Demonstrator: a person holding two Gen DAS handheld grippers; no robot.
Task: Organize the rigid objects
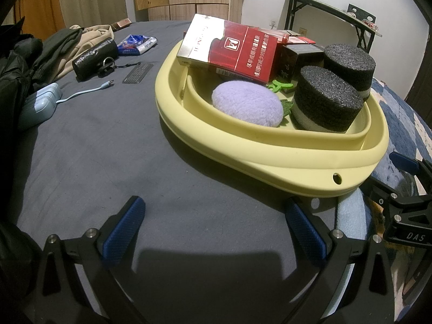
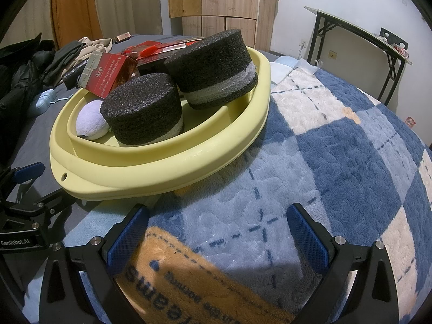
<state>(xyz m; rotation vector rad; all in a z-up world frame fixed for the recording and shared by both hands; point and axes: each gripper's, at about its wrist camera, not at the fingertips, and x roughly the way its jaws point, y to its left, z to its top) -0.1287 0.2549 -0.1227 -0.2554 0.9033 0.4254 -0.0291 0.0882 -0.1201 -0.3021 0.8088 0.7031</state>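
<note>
Both the left gripper (image 1: 213,232) and right gripper (image 2: 216,237) hover with jaws spread, empty, before the filled yellow basin (image 1: 270,159) on the bed (image 1: 108,148); sorting seems finished, next perhaps lifting it.

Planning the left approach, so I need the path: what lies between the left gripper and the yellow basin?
Only bare grey bedsheet lies between the open left gripper and the yellow basin, as the left wrist view shows.
</note>
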